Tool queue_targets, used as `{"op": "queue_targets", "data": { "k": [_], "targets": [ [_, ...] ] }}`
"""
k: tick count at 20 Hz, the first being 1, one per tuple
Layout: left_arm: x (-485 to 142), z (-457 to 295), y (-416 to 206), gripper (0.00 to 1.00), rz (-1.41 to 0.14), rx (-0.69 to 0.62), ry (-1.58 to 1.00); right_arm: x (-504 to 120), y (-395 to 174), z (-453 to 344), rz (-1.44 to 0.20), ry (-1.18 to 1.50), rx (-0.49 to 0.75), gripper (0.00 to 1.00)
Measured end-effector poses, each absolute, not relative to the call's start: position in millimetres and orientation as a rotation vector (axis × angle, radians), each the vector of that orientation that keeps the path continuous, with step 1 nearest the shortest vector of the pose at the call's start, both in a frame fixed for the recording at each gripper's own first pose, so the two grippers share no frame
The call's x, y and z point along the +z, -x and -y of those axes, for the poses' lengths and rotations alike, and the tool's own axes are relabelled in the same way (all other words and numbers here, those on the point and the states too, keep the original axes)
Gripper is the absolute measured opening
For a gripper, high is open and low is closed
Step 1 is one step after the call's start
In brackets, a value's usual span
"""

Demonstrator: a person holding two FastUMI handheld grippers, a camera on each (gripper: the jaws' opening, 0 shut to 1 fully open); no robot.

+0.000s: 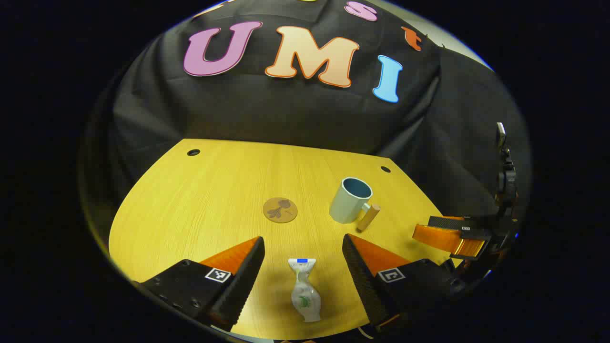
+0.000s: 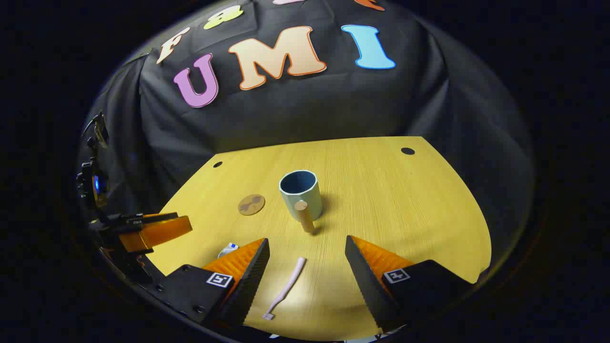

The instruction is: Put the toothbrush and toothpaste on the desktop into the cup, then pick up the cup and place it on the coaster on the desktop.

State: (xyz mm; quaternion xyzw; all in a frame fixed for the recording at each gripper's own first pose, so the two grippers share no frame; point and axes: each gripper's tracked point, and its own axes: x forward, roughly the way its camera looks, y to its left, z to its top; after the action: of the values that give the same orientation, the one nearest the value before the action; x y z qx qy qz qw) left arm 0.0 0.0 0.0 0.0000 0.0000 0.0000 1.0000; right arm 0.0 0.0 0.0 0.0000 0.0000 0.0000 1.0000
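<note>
In the left gripper view the wooden desk (image 1: 200, 190) fills the middle of the frame, with the cup (image 1: 351, 200) right of centre, its wooden handle pointing lower right, and the round coaster (image 1: 280, 210) just left of it. The left gripper (image 1: 303, 267) at the bottom is spread wide, the toothpaste (image 1: 304, 290) lying on the desk between its fingers, untouched. In the right gripper view the right gripper (image 2: 305, 267) is likewise spread at the bottom, the toothbrush (image 2: 287, 287) lying between its fingers, below the cup.
</note>
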Motion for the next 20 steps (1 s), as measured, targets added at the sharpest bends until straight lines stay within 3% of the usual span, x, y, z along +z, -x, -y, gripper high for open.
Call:
{"op": "queue_targets", "data": {
  "k": [5,7,9,10,12,13,15,16,17,19,20],
  "targets": [
    [-49,3,-15,0.95,-0.209,-0.032,0.011,-23,-3,-16,-0.054,-0.033,-0.006,0.99],
    [-67,9,-14,0.96,-0.296,-0.050,0.044,-42,0,-20,-0.115,-0.042,-0.008,0.94],
    [-83,15,-9,0.95,-0.370,-0.055,0.094,-59,5,-25,-0.171,-0.052,0.006,0.98],
    [-91,14,-6,0.95,-0.408,-0.052,0.105,-66,9,-24,-0.197,-0.048,0.001,0.94],
    [-104,2,-2,0.95,-0.471,-0.009,0.119,-75,18,-20,-0.231,-0.048,-0.013,0.99],
    [-111,-1,1,0.95,-0.505,0.009,0.152,-79,22,-20,-0.242,-0.054,-0.012,0.94],
    [-126,-15,10,0.95,-0.566,0.066,0.210,-85,27,-14,-0.255,-0.057,-0.035,0.94],
    [-128,-20,12,0.96,-0.574,0.086,0.243,-87,28,-11,-0.257,-0.069,-0.046,0.99],
    [-132,-23,14,0.96,-0.584,0.102,0.267,-90,29,-8,-0.263,-0.081,-0.054,0.94],
    [-140,-27,18,0.96,-0.605,0.131,0.291,-95,31,-3,-0.276,-0.111,-0.068,0.98],
    [-141,-28,18,0.95,-0.611,0.132,0.299,-95,31,-1,-0.272,-0.130,-0.072,0.94]
  ]
}}
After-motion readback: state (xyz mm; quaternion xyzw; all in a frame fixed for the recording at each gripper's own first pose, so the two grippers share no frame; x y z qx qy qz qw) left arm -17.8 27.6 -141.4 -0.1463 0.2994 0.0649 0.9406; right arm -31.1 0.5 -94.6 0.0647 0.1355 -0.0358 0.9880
